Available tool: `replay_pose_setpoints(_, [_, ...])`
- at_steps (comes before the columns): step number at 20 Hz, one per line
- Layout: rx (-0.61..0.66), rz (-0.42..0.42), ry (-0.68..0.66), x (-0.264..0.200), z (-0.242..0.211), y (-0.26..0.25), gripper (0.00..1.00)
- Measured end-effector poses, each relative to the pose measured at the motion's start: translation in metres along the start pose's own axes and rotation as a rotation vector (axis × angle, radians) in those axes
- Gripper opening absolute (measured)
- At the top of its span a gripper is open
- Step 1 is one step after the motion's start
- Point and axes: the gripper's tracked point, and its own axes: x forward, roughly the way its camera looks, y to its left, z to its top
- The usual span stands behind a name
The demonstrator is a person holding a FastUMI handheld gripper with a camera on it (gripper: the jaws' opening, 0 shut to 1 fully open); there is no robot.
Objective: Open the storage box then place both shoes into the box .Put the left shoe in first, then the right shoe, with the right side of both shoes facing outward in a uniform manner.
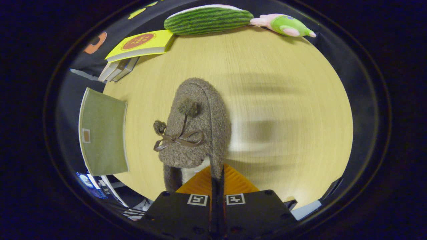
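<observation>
Fuzzy brown shoe point(196, 128) hangs mid-frame, its heel rim pinched in my clenched jaws point(217, 178) above the desk point(283, 83).
Thin grip on soft cloth: a swing toward the green box point(103, 131), left of frame, could slip it loose.

Bare table point(287, 100) right of shoe point(196, 130)

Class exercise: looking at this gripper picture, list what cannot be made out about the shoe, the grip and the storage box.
- Shoe: left or right unclear; its heel is hidden behind the gripper.
- Grip: fingers nearly closed at the shoe's collar; both pressing cannot be confirmed.
- Green box: only one face shows; open or shut unclear.
- Table: motion-blurred beside the shoe.
</observation>
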Motion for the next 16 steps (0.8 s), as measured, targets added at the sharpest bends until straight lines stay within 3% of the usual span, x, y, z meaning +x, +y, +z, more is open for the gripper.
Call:
replay_pose_setpoints(5, [0.027,0.044,0.009,-0.016,-0.024,0.035,0.06])
replay_pose_setpoints(16, [0.083,0.164,-0.129,-0.097,-0.032,0.153,0.06])
